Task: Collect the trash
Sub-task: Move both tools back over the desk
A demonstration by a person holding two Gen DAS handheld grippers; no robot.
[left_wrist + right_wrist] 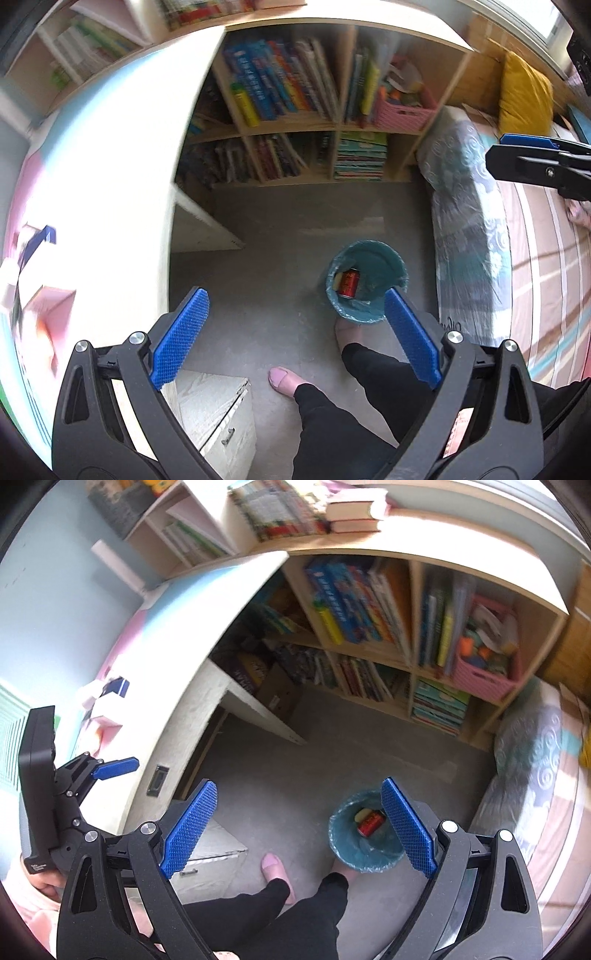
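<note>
— While we hold both tools over the floor, what sits at our left?

— We see the white desk (pixel 122 155), its drawer unit (pixel 218 410) below. Our left gripper (pixel 295 332) is spread wide with nothing between its blue pads (pixel 181 332).

— And further right?

— We see our pink slippers (pixel 275 867) beside the teal-lined trash bin (pixel 347 853) on the grey floor; a red can (pixel 371 823) and something yellow lie inside it. Our right gripper (pixel 299 827) gapes too, carrying nothing. Beyond stand the bookshelf (pixel 413 657) and the bed (pixel 524 236).
</note>
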